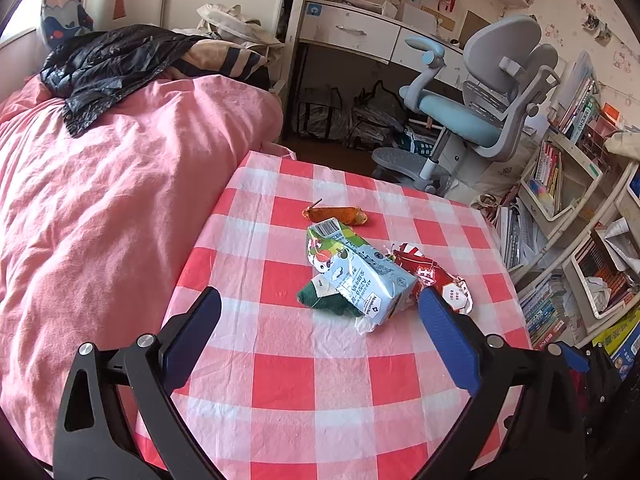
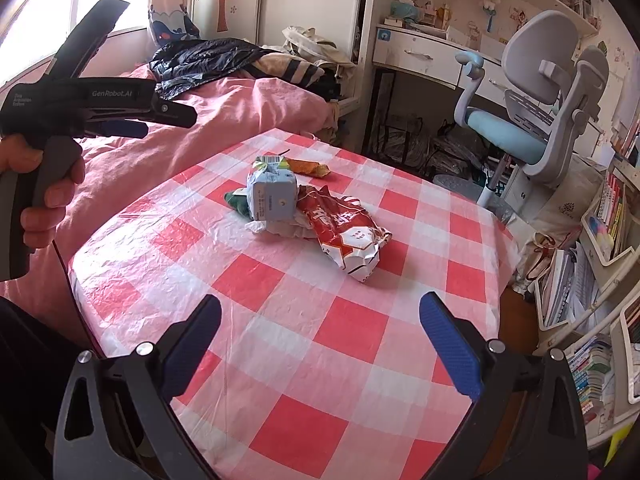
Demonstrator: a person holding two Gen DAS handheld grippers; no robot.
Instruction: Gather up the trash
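A pile of trash lies mid-table on the red-and-white checked cloth point(image 1: 304, 364). It holds a light blue milk carton point(image 1: 360, 276) on its side, a red snack wrapper point(image 1: 436, 276), a dark green scrap point(image 1: 324, 300) and an orange peel-like piece point(image 1: 336, 214). My left gripper point(image 1: 320, 300) is open and empty just short of the carton. In the right wrist view the carton point(image 2: 274, 196), the red wrapper point(image 2: 344, 232), the green scrap point(image 2: 236, 202) and the orange piece point(image 2: 308, 166) lie farther off. My right gripper point(image 2: 320, 308) is open and empty. The left gripper point(image 2: 160, 116) shows at the left, hand-held.
A bed with a pink duvet point(image 1: 100, 200) and a black jacket point(image 1: 112, 64) borders the table's left. A grey-blue desk chair point(image 1: 480, 96) stands beyond the far edge. Shelves packed with books point(image 1: 568, 208) line the right side.
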